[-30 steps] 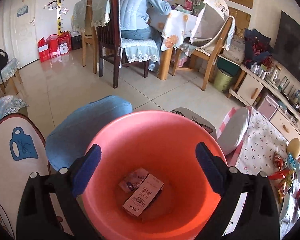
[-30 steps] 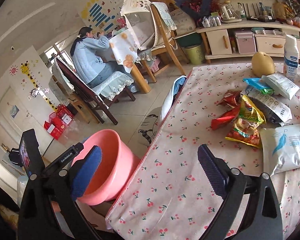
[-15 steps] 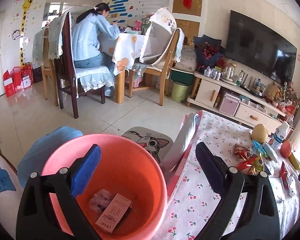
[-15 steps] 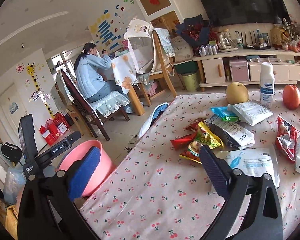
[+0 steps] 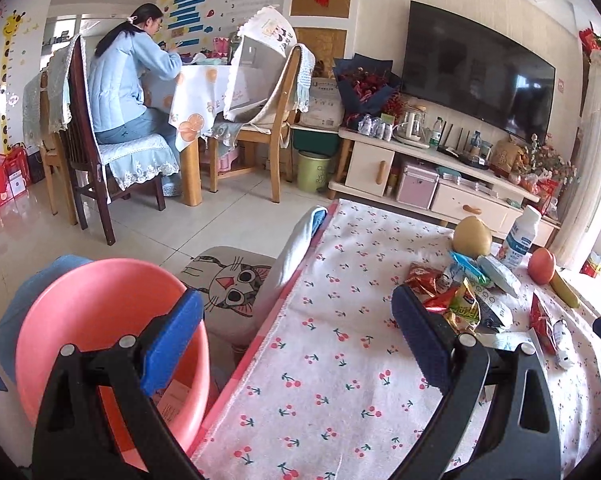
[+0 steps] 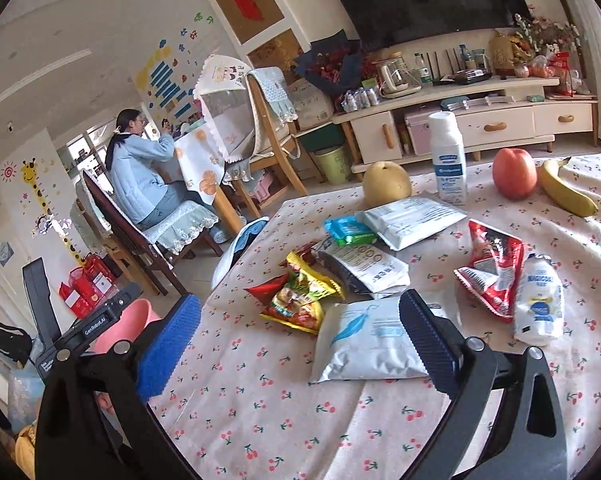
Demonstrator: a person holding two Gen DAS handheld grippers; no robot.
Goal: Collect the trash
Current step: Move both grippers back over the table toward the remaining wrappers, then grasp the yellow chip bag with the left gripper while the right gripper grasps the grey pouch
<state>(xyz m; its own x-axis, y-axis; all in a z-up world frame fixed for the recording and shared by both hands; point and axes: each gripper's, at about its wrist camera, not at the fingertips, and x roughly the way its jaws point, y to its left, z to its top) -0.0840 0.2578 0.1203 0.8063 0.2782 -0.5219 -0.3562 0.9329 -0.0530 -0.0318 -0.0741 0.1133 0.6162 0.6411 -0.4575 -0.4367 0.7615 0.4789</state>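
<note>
Both tongs were spread wide and empty: the left tongs (image 5: 296, 344) hung over the cherry-print clothed table (image 5: 340, 380) beside the round pink plastic basin (image 5: 80, 320); the right tongs (image 6: 300, 344) hovered above a silver-white foil pouch (image 6: 364, 344) among scattered snack wrappers (image 6: 300, 300).

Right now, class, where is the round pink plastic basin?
In the left wrist view, the round pink plastic basin sits low at left, beside the cherry-print tablecloth's edge, next to the cat-face stool.
</note>
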